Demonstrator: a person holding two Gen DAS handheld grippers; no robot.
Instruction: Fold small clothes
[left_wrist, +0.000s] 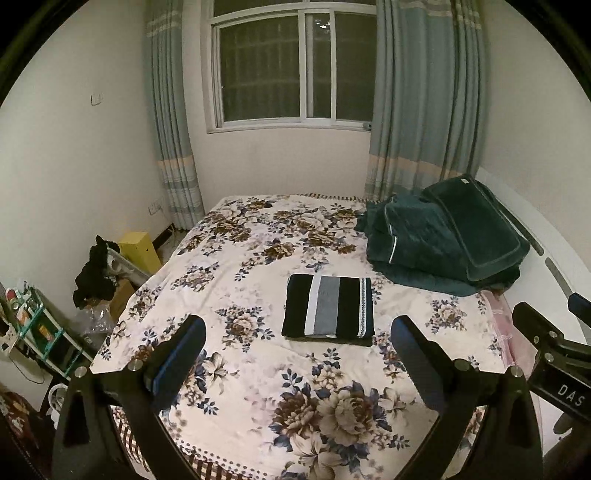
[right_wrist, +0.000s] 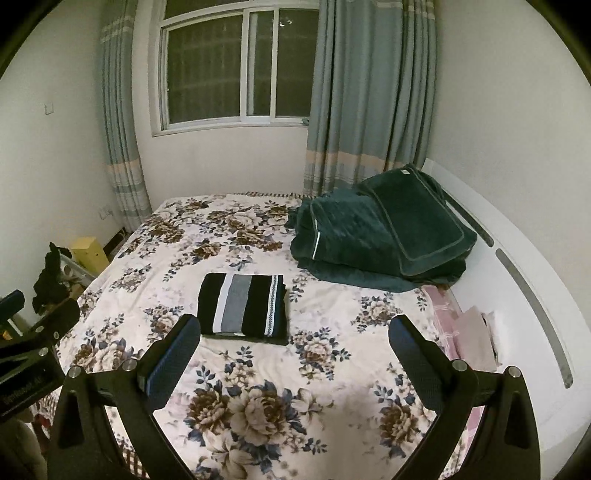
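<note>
Left gripper (left_wrist: 298, 325) is hovering above the near part of the bed (left_wrist: 258, 369), jaws standing wide apart, nothing between them. Right gripper (right_wrist: 294, 325) is hovering likewise over the bed (right_wrist: 332, 369), jaws wide, holding nothing. Each gripper is showing at the edge of the other's view: the right gripper (left_wrist: 554, 350) at the right edge of the left view, the left gripper (right_wrist: 33, 343) at the left edge of the right view.

The garment (left_wrist: 328, 311), a striped piece in black, white and grey, is lying folded into a flat rectangle on the floral bedspread, near the middle of the bed. It is sitting beyond both sets of fingers, touching neither. In the right view the garment (right_wrist: 243, 308) is lying just past the left finger (right_wrist: 173, 354).

A dark green blanket (left_wrist: 443, 236) is lying heaped at the far right of the bed, apart from the garment; same blanket (right_wrist: 380, 236) in the right view. A window (left_wrist: 291, 66) with curtains (left_wrist: 424, 110) is facing the grippers on the far wall. A yellow box (left_wrist: 138, 249) and dark cloth (left_wrist: 92, 275) are sitting on the floor clutter left of the bed.
</note>
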